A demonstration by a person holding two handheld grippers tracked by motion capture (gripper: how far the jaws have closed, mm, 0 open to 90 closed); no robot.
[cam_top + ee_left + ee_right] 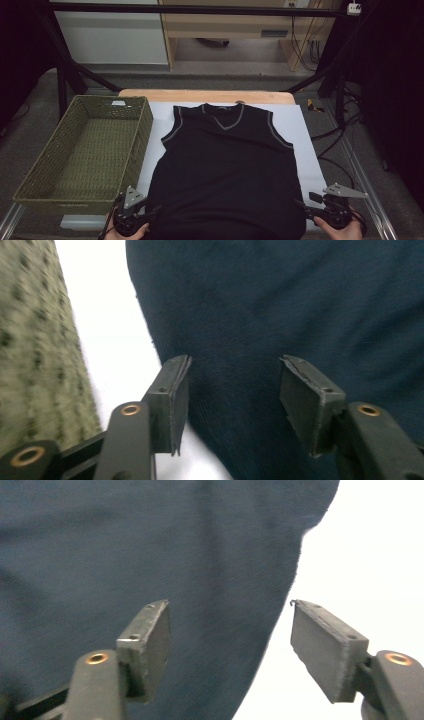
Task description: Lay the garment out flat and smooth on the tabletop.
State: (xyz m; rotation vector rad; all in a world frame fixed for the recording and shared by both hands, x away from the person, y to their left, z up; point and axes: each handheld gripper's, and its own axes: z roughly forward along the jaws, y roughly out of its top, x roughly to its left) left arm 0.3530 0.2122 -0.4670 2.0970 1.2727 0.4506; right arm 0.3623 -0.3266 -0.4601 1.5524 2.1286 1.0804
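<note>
Two grippers flank vest hem: left gripper at 7 o'clock, right gripper at 5 o'clock, equally near. We read both sets of jaws spread, pinching nothing; hem edge lies between each pair. Vest, dark soft knit with pale trim, lies flat on white sheet, long axis 12-to-6. Woven green basket at 9 o'clock.

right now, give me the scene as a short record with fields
garment: black sleeveless vest lying flat, neck away from the person
surface: white sheet over the table
container: green woven basket left of the vest, nothing visible inside
left gripper: at the vest's near left corner, jaws apart, cloth not pinched
right gripper: at the near right corner, jaws apart over the vest's edge
</note>
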